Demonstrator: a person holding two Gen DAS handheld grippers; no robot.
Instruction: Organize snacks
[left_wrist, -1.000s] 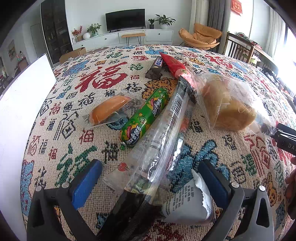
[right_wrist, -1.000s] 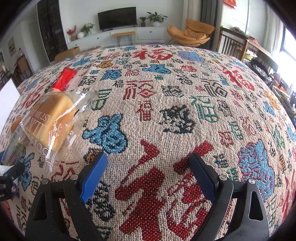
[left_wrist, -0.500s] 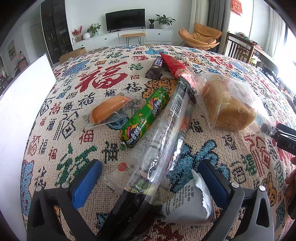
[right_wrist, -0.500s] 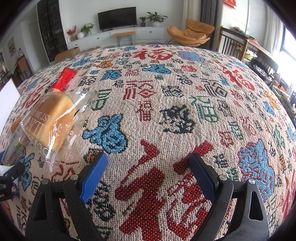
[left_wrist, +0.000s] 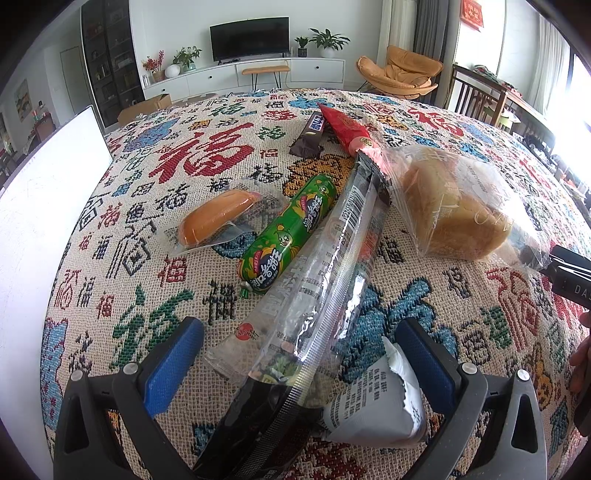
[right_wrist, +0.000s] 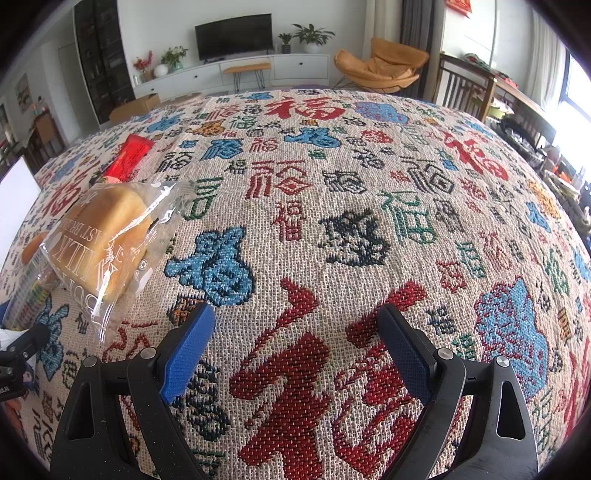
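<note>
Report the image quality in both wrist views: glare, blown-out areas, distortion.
Left wrist view: fisheye bulges the patterned tablecloth into a dome; the window at the right edge is blown out; glare streaks the long clear snack wrapper. Right wrist view: same bulge, overexposed window at right, sheen on the bread bag; the tablecloth weave is sharp near the open right gripper.

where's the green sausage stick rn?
In the left wrist view, the green sausage stick lies centre-left on the patterned cloth, between the small orange bun pack and the long clear-and-black packet.
</note>
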